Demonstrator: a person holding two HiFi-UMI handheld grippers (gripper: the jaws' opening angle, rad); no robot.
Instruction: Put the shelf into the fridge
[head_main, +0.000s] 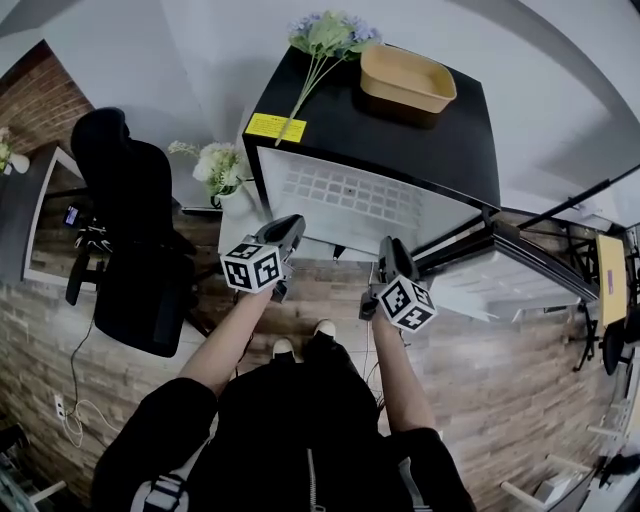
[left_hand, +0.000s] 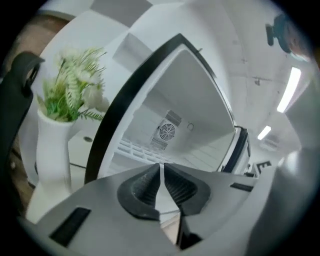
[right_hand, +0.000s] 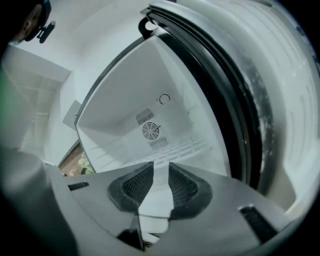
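The black mini fridge (head_main: 400, 130) stands with its door (head_main: 500, 275) swung open to the right. A white wire shelf (head_main: 345, 195) lies flat inside the white compartment, below the round fan on the back wall; it also shows in the left gripper view (left_hand: 134, 148) and the right gripper view (right_hand: 177, 149). Both grippers hover just in front of the opening, apart from the shelf. My left gripper (head_main: 293, 228) (left_hand: 161, 167) has its pads almost touching, nothing between them. My right gripper (head_main: 388, 247) (right_hand: 161, 167) shows a clear gap between its pads and holds nothing.
A tan basin (head_main: 408, 78) and artificial flowers (head_main: 330, 35) lie on the fridge top. A white vase of flowers (head_main: 225, 175) (left_hand: 52, 150) stands left of the fridge, with a black office chair (head_main: 135, 230) further left. The open door flanks the right gripper.
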